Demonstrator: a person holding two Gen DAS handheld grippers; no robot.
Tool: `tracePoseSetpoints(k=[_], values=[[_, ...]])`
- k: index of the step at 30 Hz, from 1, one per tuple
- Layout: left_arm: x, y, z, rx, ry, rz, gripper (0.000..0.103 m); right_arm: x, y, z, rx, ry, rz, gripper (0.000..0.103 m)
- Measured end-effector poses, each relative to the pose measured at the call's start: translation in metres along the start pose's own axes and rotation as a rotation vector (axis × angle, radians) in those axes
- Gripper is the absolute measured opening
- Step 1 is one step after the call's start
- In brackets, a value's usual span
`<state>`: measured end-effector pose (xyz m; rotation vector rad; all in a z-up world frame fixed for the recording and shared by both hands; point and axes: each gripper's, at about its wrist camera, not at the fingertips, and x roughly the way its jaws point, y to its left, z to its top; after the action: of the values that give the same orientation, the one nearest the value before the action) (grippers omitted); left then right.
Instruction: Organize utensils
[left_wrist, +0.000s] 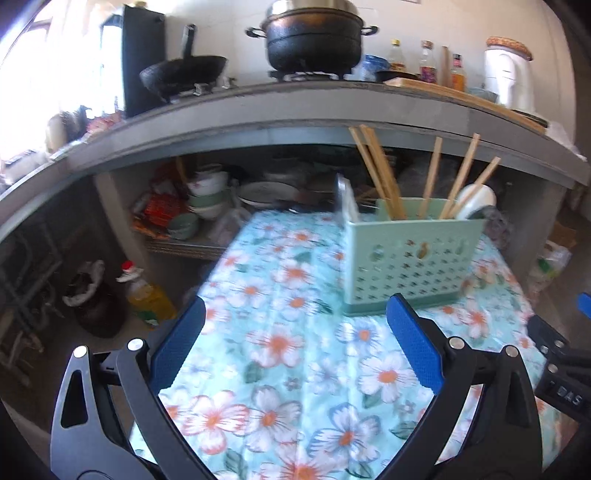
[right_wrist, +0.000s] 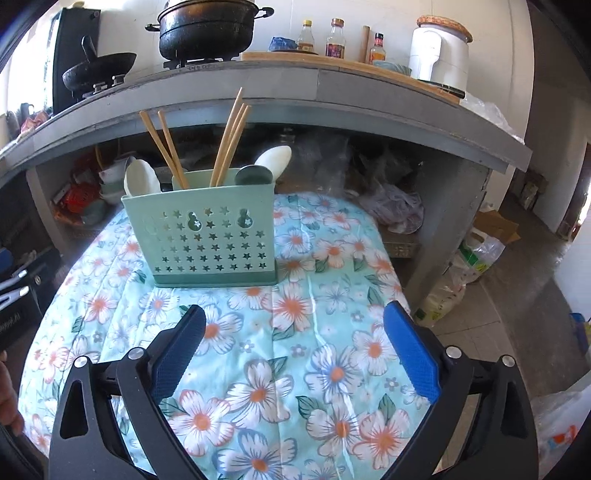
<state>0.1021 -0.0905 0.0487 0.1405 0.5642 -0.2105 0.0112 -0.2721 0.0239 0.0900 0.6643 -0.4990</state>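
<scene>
Two grippers are hanging over the flowery surface (right_wrist: 280, 332), and both are holding nothing. The right gripper (right_wrist: 295, 350) is showing its jaws spread wide with only cloth between them. The left gripper (left_wrist: 295, 343) is looking the same, jaws wide apart and empty.

Just past the jaws, a green holder (right_wrist: 207, 240) with star holes is standing upright on the cloth. Wooden chopsticks (right_wrist: 229, 144) are poking up out of it, and white spoons (right_wrist: 140, 177) are sitting in it too.

I think the tidying is almost done or all done, because no loose chopsticks or spoons are lying on the cloth where the cameras can see.

From the right gripper's camera, a dark round thing is showing next to a white spoon in the holder. The left camera is blurry and is not showing that. It is showing a yellow oil bottle (left_wrist: 147, 295) on the floor instead.
</scene>
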Motion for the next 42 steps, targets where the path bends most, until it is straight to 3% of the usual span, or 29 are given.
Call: tracePoseSetpoints(k=[4,11,42], values=[[-0.001,0.006,0.006,-0.007,-0.002,0.081,0.095,-0.002,0.003,0.0,-0.024,-0.013,-0.019,0.096],[-0.004,0.011,0.008,0.012,-0.016,0.146,0.095,0.0,-0.002,0.004,0.005,-0.002,-0.034,0.096],[-0.003,0.02,0.01,-0.031,0.009,0.176,0.095,-0.003,-0.002,0.006,0.018,-0.006,-0.023,0.096]])
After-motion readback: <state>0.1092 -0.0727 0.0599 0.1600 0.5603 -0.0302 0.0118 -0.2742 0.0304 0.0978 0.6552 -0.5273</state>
